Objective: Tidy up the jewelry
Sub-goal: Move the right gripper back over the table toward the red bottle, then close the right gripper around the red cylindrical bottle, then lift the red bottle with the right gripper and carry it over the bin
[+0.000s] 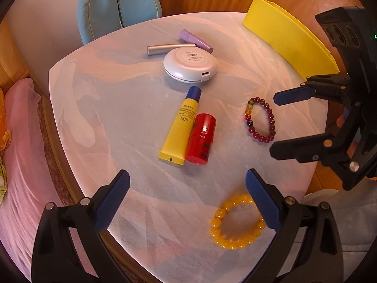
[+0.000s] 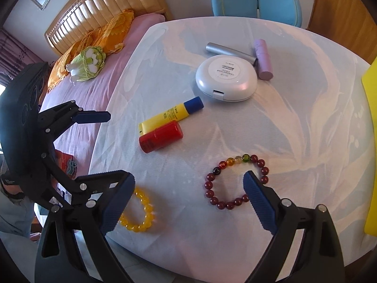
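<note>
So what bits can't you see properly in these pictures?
- Yellow bracelet: right wrist view, partly behind that gripper's left finger; left wrist view, the blue finger covers a few beads.
- Dark red bracelet: right wrist view, a finger covers part of the ring.
- Yellow tray: its inside is hidden in both views; the right wrist view cuts it off.
- Compact label: too small to read.

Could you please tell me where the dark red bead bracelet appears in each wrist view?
Left wrist: dark red bead bracelet right of centre, beside the right claw.
Right wrist: lower centre, between that claw's fingers.
Shared landmark: red tube.
</note>
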`<state>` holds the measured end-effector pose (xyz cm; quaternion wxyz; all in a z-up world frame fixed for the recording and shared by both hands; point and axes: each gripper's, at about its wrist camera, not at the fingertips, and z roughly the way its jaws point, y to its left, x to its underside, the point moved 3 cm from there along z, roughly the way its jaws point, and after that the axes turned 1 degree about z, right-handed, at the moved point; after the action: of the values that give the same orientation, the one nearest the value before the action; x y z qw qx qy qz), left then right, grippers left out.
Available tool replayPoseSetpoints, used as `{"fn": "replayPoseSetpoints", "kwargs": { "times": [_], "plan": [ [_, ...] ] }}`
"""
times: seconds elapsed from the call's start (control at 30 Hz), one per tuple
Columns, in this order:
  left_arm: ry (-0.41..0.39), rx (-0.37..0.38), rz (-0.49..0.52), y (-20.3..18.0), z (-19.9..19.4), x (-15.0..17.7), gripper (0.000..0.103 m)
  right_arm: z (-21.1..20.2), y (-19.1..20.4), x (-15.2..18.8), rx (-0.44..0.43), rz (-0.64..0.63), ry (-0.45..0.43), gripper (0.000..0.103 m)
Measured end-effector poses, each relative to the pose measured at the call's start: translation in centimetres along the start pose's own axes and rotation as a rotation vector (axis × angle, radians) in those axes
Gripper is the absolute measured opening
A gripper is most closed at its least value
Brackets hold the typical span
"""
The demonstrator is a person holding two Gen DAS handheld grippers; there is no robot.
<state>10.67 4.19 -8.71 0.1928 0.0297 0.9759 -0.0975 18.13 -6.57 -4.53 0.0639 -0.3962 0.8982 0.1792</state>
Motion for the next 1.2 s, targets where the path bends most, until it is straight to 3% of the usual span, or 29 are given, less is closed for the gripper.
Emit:
{"fn": "replayPoseSetpoints", "kwargs": {
  "times": [0.17, 0.5, 0.53, 0.63, 0.67, 0.73, 0.77, 0.9, 1.2],
  "plan": [
    [0.005, -0.002, -0.054, 0.6, 0.0, 2.1, 0.096, 2.2, 2.0, -0.6, 0.011, -0.112, 0.004, 0.094],
    [-0.031, -0.048, -0.162, 3.5, -1.7, 4.9, 0.096, 5.5, 4.0, -2.1, 0.058, -0.203, 0.001, 0.093],
    [-0.035, -0.051, -0.169, 3.7, -1.7, 4.9, 0.096, 5.8, 4.0, -2.2, 0.065, -0.206, 0.004, 0.091],
    [-0.038, -0.052, -0.173, 4.0, -1.5, 4.7, 0.096, 6.9, 4.3, -2.3, 0.092, -0.224, 0.014, 0.069],
    [-0.038, -0.048, -0.169, 3.8, -1.4, 4.7, 0.096, 6.9, 4.4, -2.3, 0.093, -0.235, 0.013, 0.068],
    [-0.037, -0.041, -0.160, 3.5, -1.2, 4.5, 0.096, 6.9, 4.4, -2.1, 0.098, -0.243, 0.012, 0.064],
    [-0.035, -0.036, -0.157, 3.4, -1.1, 4.4, 0.096, 6.7, 4.3, -2.1, 0.100, -0.245, 0.002, 0.056],
    [-0.026, -0.030, -0.141, 3.0, -0.9, 4.3, 0.096, 6.3, 3.9, -2.1, 0.094, -0.218, 0.003, 0.055],
    [-0.062, 0.015, -0.098, 1.4, -1.7, 1.7, 0.096, 0.9, 1.7, -1.6, 0.115, -0.170, -0.079, 0.055]
  ]
}}
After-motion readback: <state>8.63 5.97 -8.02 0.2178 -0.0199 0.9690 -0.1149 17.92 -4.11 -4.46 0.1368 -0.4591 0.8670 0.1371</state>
